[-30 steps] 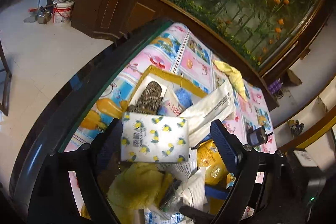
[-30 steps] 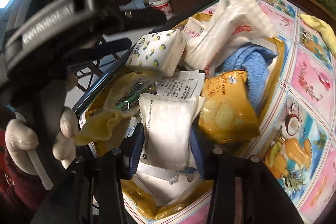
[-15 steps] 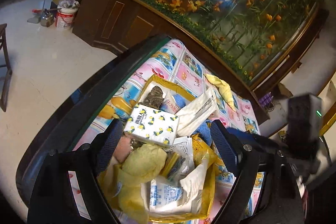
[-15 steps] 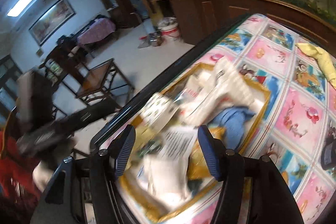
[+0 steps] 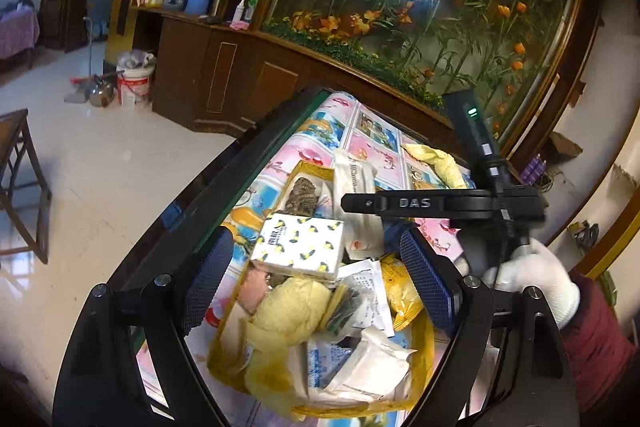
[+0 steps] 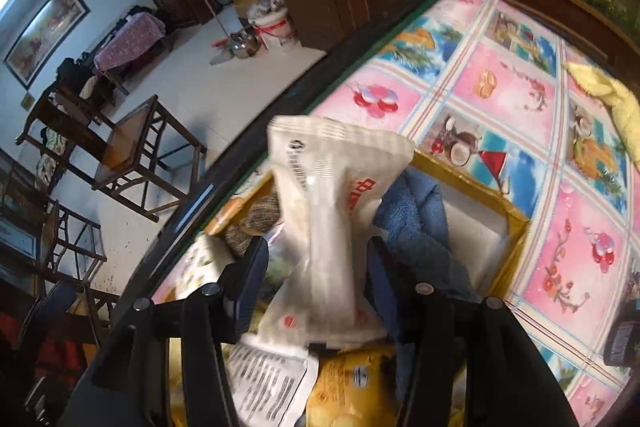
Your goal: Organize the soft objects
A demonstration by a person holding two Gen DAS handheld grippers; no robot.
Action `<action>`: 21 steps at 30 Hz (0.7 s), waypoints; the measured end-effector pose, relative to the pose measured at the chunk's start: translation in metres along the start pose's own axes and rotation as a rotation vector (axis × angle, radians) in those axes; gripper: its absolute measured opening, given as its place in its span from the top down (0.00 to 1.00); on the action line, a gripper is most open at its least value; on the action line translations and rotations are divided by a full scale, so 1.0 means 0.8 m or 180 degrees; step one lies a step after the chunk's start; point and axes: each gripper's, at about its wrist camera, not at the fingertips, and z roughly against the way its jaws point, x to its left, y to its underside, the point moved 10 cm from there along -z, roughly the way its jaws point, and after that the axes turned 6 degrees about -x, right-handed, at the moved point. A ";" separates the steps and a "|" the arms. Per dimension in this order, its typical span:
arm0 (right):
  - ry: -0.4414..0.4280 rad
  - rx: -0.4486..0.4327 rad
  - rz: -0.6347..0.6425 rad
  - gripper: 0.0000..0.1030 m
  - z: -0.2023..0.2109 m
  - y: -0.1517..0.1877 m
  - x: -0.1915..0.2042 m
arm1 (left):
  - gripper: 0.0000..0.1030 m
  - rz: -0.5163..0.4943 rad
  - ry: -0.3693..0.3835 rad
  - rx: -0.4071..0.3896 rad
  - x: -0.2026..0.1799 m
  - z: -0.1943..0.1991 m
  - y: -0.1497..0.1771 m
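A yellow box (image 5: 425, 343) on the table holds several soft items. In the left wrist view I see a lemon-print tissue pack (image 5: 300, 245), a yellow cloth (image 5: 292, 311), white packets (image 5: 372, 367) and a yellow snack bag (image 5: 400, 287). My left gripper (image 5: 316, 283) is open above the box, holding nothing. My right gripper (image 6: 318, 279) has its jaws around a tall white packet (image 6: 332, 211), which stands upright above the box; a blue towel (image 6: 416, 219) lies beside it. The right gripper's body (image 5: 440, 205) crosses the left wrist view.
The table has a pink and blue picture cloth (image 6: 500, 99) and a dark rim (image 5: 224, 183). A loose yellow cloth (image 6: 616, 107) lies on the far right of it. A wooden cabinet (image 5: 240, 75), bucket (image 5: 134, 79) and chairs (image 6: 132, 155) stand beyond.
My left gripper has risen away from the box and let the lemon-print pack rest there. My right gripper has moved to the far end of the box and closed around the tall white packet.
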 end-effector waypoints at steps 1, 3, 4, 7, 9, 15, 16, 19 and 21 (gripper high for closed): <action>-0.0038 -0.0091 0.0029 0.50 0.017 -0.001 0.003 | 0.16 -0.0020 0.0011 0.0004 -0.006 -0.001 0.000; -0.0110 -0.0287 0.0049 0.50 0.044 -0.007 0.005 | 0.16 -0.0077 0.0002 0.0013 -0.019 -0.001 0.001; -0.0148 -0.0383 0.0059 0.50 0.060 -0.007 0.006 | 0.16 -0.0112 -0.0008 0.0016 -0.026 0.000 0.002; -0.0208 -0.0682 0.0088 0.45 0.107 0.001 0.006 | 0.16 -0.0226 -0.0088 -0.0073 -0.047 0.013 0.000; -0.0230 -0.0822 0.0072 0.44 0.126 0.008 0.004 | 0.16 -0.0325 -0.0180 -0.0218 -0.062 0.029 -0.005; -0.0335 -0.1263 -0.0209 0.44 0.175 0.046 -0.017 | 0.16 -0.0870 -0.0979 -0.1182 -0.111 0.122 -0.028; -0.0351 -0.1304 -0.0268 0.44 0.182 0.055 -0.020 | 0.15 -0.0931 -0.0999 -0.1343 -0.124 0.139 -0.030; -0.0359 -0.1431 -0.0353 0.41 0.208 0.083 -0.023 | 0.00 -0.0956 -0.0562 -0.1533 -0.166 0.160 -0.033; -0.0236 -0.1534 -0.0357 0.36 0.223 0.101 -0.028 | 0.00 -0.0911 -0.0260 -0.1348 -0.187 0.149 -0.031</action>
